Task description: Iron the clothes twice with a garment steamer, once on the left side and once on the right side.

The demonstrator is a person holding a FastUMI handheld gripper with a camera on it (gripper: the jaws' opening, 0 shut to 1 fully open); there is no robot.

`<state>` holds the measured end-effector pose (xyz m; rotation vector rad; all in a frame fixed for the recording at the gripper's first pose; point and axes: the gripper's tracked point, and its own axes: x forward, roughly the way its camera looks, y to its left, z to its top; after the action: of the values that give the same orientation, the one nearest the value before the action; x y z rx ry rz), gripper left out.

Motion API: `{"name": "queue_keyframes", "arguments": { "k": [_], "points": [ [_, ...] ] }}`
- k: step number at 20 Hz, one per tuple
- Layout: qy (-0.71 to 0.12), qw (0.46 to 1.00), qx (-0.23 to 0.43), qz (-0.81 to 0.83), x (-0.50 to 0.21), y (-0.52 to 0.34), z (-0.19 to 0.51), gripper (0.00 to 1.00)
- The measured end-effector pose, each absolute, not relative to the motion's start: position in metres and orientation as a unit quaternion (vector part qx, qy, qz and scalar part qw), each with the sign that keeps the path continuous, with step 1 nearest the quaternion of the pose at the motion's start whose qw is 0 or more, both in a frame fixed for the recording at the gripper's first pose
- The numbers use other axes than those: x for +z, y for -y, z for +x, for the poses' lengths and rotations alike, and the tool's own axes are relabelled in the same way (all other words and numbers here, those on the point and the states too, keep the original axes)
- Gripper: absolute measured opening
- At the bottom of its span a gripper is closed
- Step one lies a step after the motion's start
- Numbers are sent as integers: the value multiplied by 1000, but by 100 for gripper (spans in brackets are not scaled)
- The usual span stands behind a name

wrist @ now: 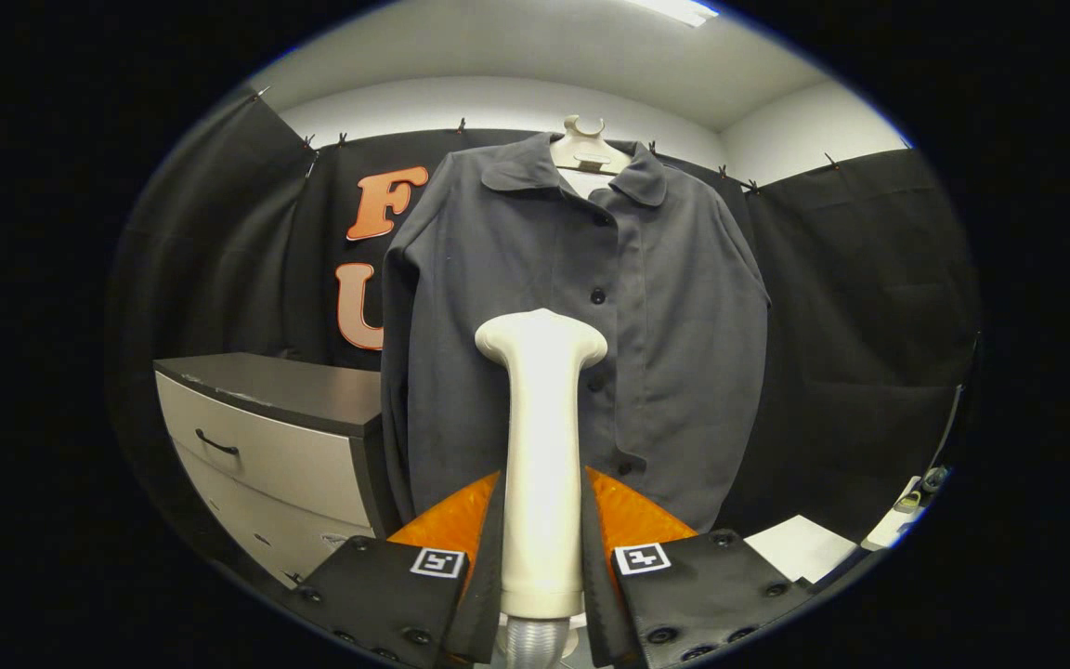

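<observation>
A dark grey buttoned shirt (581, 307) hangs on a white hanger (585, 149) against the booth wall, straight ahead of me. A cream garment steamer (542, 446) stands upright between my fingers, its flat head level with the shirt's middle buttons and a short way in front of the cloth. My gripper (542, 557) is shut on the steamer's handle, one finger pressing each side. A ribbed grey hose (535, 643) leaves the handle's bottom end.
A grey drawer cabinet (266, 437) with a dark top stands to the left of the shirt, close to its sleeve. An orange surface (628, 516) lies just beyond my fingers. White objects (800, 548) sit low to the right.
</observation>
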<state>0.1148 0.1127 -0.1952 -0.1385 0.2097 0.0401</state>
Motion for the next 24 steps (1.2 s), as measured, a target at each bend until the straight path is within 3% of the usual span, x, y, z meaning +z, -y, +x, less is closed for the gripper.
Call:
{"name": "queue_keyframes", "arguments": {
  "k": [24],
  "points": [
    [-232, 970, -14, -70, -326, -77, 76, 45]
  ]
}}
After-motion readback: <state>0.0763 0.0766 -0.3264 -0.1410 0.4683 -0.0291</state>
